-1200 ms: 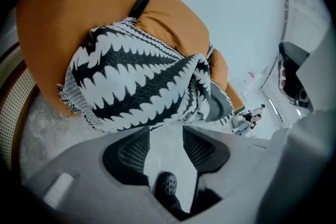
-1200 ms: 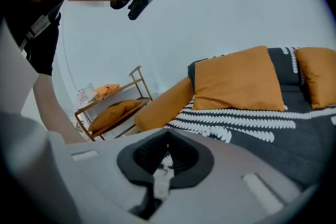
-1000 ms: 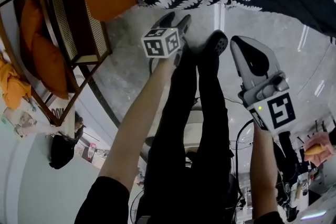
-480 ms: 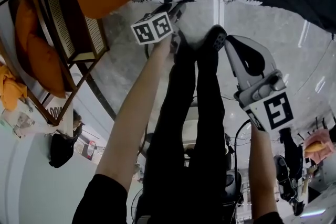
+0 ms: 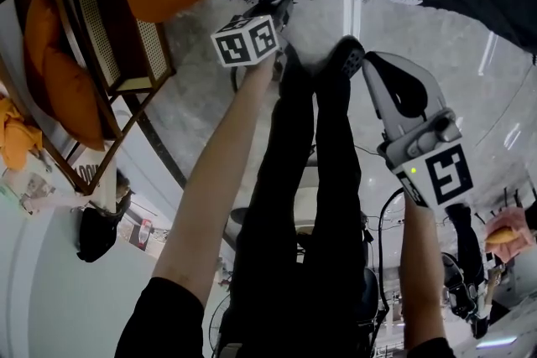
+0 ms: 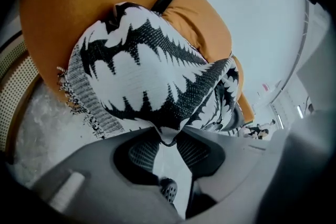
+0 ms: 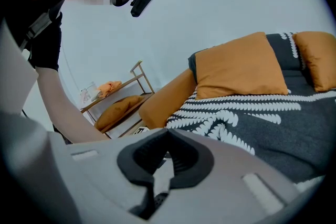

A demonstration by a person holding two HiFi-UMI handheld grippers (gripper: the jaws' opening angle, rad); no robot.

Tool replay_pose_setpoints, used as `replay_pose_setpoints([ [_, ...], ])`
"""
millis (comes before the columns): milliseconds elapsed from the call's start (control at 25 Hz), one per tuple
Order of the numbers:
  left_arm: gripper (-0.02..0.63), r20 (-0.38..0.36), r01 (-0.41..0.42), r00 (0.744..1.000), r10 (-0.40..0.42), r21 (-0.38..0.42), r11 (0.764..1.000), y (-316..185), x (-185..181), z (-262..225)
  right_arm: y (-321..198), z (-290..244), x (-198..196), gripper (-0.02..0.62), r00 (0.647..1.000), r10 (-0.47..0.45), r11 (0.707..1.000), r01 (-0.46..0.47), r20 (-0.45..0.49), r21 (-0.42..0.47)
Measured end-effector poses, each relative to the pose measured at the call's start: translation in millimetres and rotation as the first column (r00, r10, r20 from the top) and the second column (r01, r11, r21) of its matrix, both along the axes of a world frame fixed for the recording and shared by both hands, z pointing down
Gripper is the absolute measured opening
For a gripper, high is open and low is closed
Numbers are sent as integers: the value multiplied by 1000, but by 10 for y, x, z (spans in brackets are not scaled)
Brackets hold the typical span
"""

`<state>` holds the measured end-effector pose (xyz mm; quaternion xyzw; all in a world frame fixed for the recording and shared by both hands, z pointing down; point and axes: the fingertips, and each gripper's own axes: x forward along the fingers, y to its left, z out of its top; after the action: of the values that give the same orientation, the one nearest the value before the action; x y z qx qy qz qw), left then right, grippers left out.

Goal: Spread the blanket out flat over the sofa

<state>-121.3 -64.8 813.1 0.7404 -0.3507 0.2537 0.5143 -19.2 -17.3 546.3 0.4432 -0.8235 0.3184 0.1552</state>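
Blanket (image 6: 147, 76): soft, limp, light | my left gripper (image 6: 167, 138) has just been closing, pinches its hem fold | right gripper (image 7: 171, 131): jaws together, empty

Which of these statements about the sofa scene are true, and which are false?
1. The left gripper grips the blanket. True: its fingers have just been closing, and the blanket's edge is pinched between them.
2. The right gripper holds a cushion. False: its fingers are shut on nothing.
3. The blanket is plain orange. False: it is black with white leaf patterns.
4. Orange cushions lie on the sofa. True.
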Motion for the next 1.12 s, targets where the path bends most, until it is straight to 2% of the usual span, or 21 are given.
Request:
replay_pose_setpoints([
  [400, 100, 49, -88, 995, 86, 27, 996, 121, -61, -58, -4, -50, -76, 2, 1000, -19, 1000, 19, 3, -2],
  [600, 83, 66, -110, 992, 109, 15, 994, 183, -167, -39, -14, -65, -148, 2, 999, -32, 1000, 32, 12, 1],
  [720, 35, 75, -119, 990, 117, 22, 993, 197, -229, -48, -16, -54, -160, 2, 999, -45, 999, 45, 0, -4],
  [1120, 20, 74, -144, 987, 141, 36, 989, 172, -184, -59, -22, -53, -97, 2, 999, -46, 999, 46, 6, -10],
])
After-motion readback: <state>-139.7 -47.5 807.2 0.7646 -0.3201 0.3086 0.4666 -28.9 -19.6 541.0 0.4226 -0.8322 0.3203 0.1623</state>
